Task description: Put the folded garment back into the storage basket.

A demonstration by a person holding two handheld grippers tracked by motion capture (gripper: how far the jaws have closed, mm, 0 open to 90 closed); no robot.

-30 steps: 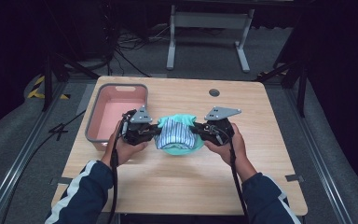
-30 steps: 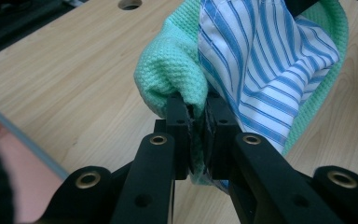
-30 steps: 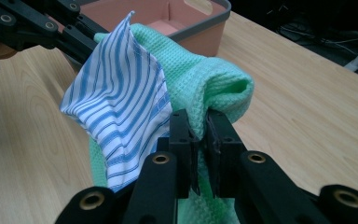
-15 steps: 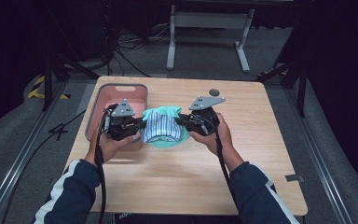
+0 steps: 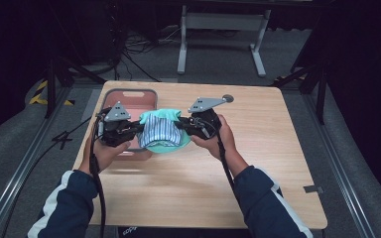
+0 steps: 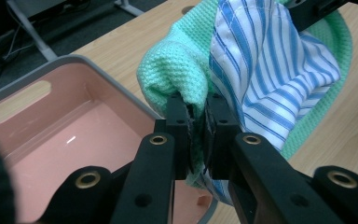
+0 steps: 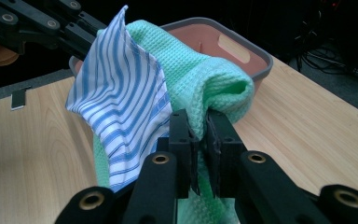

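Both my grippers pinch the cloths (image 5: 161, 132): left gripper (image 6: 196, 122) clamped at nine o'clock, right gripper (image 7: 199, 135) at three, bundle lifted just beside the pink tub (image 5: 129, 95). Lift looks done; dropping it in remains, I reckon

The tub (image 5: 151, 95) sits on the bench (image 5: 258, 163) toward its far left corner, and everything else is placed from it. The bundle of cloths (image 5: 162, 131) hangs just off the tub's right wall, overlapping its near right corner — the striped cloth (image 6: 265, 70) lies over the knitted cloth (image 6: 177, 70). The left tongs (image 5: 136, 130) hold the bundle's left end over the tub's near edge; the right tongs (image 5: 182, 124) hold its right end, farther right of the tub. Well right of the tub, at the bench's far edge, is a round hole (image 5: 227, 98) — behind the right tongs.
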